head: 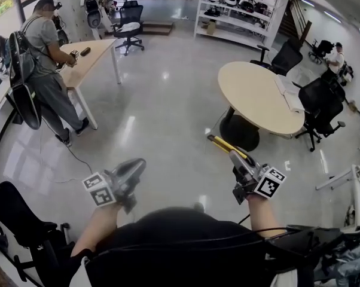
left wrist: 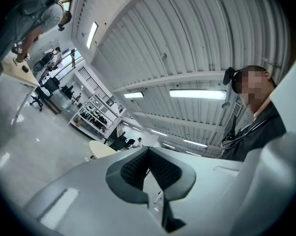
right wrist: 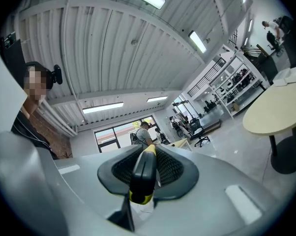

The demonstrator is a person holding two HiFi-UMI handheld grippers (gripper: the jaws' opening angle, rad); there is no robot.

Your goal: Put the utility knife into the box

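The utility knife (head: 223,144) has a black body with yellow trim. My right gripper (head: 235,155) is shut on it at the lower right of the head view, and the knife's end sticks out ahead of the jaws over the floor. In the right gripper view the knife (right wrist: 144,173) lies lengthwise between the ribbed pads (right wrist: 170,168) of the right gripper (right wrist: 149,154). My left gripper (head: 138,165) is held out at the lower left. Its jaws meet at the tips, with nothing between them in the left gripper view (left wrist: 148,154). Both grippers point slightly upward, toward the ceiling.
A round beige table (head: 252,94) stands ahead on the right, with white items (head: 287,91) on its far side and black office chairs (head: 320,103) around it. A person (head: 45,58) stands at a long table (head: 93,55) at the left. White shelves (head: 240,11) stand at the back, and a black chair (head: 18,220) is close by at the lower left.
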